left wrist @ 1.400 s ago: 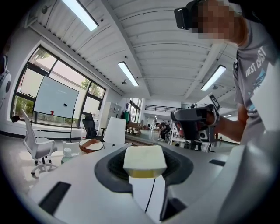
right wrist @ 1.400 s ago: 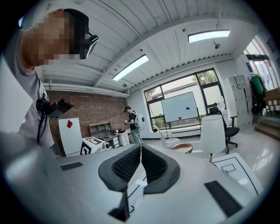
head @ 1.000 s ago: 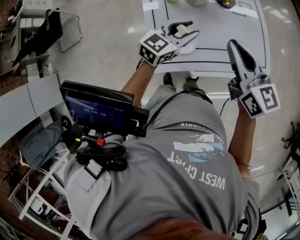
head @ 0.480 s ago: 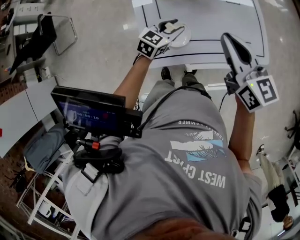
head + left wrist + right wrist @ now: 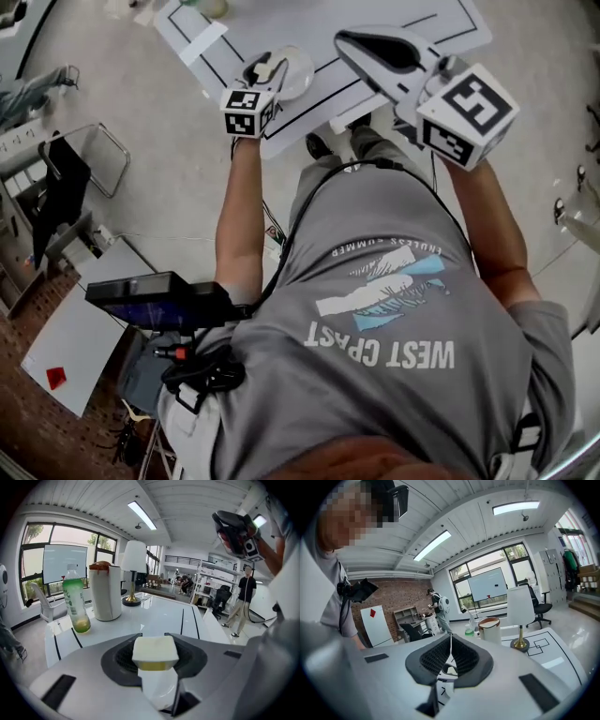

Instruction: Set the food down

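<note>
My left gripper (image 5: 155, 654) is shut on a pale cream block of food (image 5: 154, 649), which sits squarely between the two pads. Under the jaws a white plate (image 5: 159, 691) shows through the gap. In the head view the left gripper (image 5: 263, 67) hangs over the near edge of that plate (image 5: 296, 71), at the corner of the white table (image 5: 309, 23). Whether the block touches the plate cannot be seen. My right gripper (image 5: 342, 39) is held higher, to the right, above the table; its jaws (image 5: 450, 656) are shut with nothing between them.
On the table beyond the plate stand a green bottle (image 5: 75, 603), a white canister with a brown top (image 5: 105, 592) and a white lamp on a brass foot (image 5: 133, 571). Black lines mark the tabletop. A person (image 5: 243, 597) stands far off by shelves.
The left gripper has sunk with the food block toward the plate. The head view has swung, so the table now lies slanted at the top. The right gripper looks nearer the camera.
</note>
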`<state>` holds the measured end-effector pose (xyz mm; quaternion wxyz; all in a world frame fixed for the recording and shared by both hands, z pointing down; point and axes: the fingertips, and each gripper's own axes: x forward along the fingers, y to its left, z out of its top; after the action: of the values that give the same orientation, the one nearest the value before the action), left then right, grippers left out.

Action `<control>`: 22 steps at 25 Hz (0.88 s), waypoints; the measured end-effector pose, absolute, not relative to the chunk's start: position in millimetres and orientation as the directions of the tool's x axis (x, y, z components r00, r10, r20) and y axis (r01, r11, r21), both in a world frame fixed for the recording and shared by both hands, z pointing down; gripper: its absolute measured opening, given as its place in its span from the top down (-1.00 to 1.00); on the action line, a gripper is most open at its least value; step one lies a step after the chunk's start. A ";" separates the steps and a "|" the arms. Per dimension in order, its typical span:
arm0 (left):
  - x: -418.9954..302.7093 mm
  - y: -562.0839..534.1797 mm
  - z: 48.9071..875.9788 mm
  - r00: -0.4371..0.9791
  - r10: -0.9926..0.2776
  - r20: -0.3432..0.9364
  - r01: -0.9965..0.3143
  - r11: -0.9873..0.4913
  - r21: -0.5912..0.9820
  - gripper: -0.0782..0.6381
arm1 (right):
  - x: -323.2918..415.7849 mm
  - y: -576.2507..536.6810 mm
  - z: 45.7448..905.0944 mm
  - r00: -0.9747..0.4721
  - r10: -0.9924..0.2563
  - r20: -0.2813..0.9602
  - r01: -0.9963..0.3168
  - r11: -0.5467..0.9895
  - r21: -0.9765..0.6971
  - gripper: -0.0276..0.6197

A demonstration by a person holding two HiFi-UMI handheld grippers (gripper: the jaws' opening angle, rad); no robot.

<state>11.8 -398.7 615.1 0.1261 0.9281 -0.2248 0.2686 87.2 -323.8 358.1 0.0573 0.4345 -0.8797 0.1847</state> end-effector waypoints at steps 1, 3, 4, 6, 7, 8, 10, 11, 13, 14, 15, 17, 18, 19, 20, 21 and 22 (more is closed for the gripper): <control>13.1 -396.8 621.3 0.747 -0.344 0.569 -0.477 -0.873 0.098 0.35 | 87.9 -323.0 359.8 -0.616 -0.743 0.263 -0.786 0.553 -0.278 0.89; 16.0 -396.0 634.5 0.732 -0.331 0.596 -0.454 -0.889 0.064 0.35 | 91.3 -323.0 364.2 -0.609 -0.747 0.269 -0.791 0.543 -0.283 0.89; 17.2 -397.3 640.6 0.723 -0.327 0.608 -0.444 -0.895 0.047 0.35 | 93.4 -324.1 367.3 -0.605 -0.748 0.272 -0.794 0.538 -0.284 0.89; 18.6 -399.5 652.6 0.705 -0.326 0.630 -0.431 -0.902 0.016 0.35 | 97.2 -326.6 375.3 -0.600 -0.749 0.282 -0.798 0.532 -0.285 0.89; 19.0 -399.5 658.2 0.695 -0.326 0.641 -0.424 -0.905 -0.001 0.35 | 98.7 -327.3 379.4 -0.598 -0.748 0.287 -0.799 0.529 -0.286 0.89; 19.2 -398.8 662.6 0.685 -0.327 0.652 -0.417 -0.909 -0.018 0.35 | 99.6 -327.4 382.6 -0.598 -0.747 0.292 -0.799 0.527 -0.288 0.89; 19.5 -395.8 666.8 0.666 -0.331 0.669 -0.401 -0.915 -0.053 0.35 | 99.8 -326.5 385.1 -0.599 -0.742 0.300 -0.798 0.527 -0.292 0.89; 20.2 -394.6 668.0 0.658 -0.332 0.676 -0.391 -0.918 -0.071 0.35 | 99.4 -326.4 385.2 -0.600 -0.740 0.304 -0.798 0.527 -0.293 0.89; 22.9 -395.0 672.7 0.644 -0.332 0.690 -0.363 -0.926 -0.106 0.35 | 99.2 -328.8 387.3 -0.600 -0.736 0.314 -0.798 0.525 -0.296 0.89; 23.8 -396.2 676.5 0.635 -0.332 0.698 -0.348 -0.929 -0.126 0.35 | 98.9 -331.1 389.6 -0.602 -0.732 0.319 -0.797 0.525 -0.299 0.89; 24.3 -397.5 680.5 0.625 -0.333 0.706 -0.334 -0.932 -0.144 0.35 | 98.2 -333.6 391.8 -0.605 -0.728 0.322 -0.795 0.527 -0.301 0.89; 25.0 -398.7 687.1 0.607 -0.333 0.722 -0.308 -0.936 -0.173 0.35 | 97.0 -337.2 394.3 -0.611 -0.723 0.322 -0.790 0.533 -0.302 0.89; 25.5 -398.9 689.8 0.598 -0.333 0.729 -0.294 -0.937 -0.186 0.35 | 97.0 -338.4 395.1 -0.611 -0.724 0.320 -0.790 0.533 -0.302 0.89; 25.6 -398.8 691.8 0.590 -0.333 0.736 -0.280 -0.939 -0.200 0.35 | 97.1 -339.4 395.7 -0.610 -0.727 0.317 -0.791 0.532 -0.301 0.89; 25.6 -398.7 693.2 0.582 -0.332 0.743 -0.267 -0.940 -0.212 0.35 | 97.1 -340.1 395.7 -0.609 -0.728 0.315 -0.791 0.531 -0.303 0.89; 25.8 -398.3 693.8 0.573 -0.331 0.750 -0.253 -0.941 -0.223 0.35 | 97.2 -340.5 394.9 -0.610 -0.727 0.315 -0.791 0.531 -0.304 0.89; 27.0 -397.8 694.1 0.564 -0.330 0.757 -0.240 -0.943 -0.231 0.35 | 97.9 -340.6 393.6 -0.611 -0.727 0.315 -0.790 0.531 -0.307 0.89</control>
<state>27.0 -397.8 694.1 -0.0510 0.8829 -0.1613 0.4381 97.9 -340.6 393.6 0.0744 0.4349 -0.8717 0.2130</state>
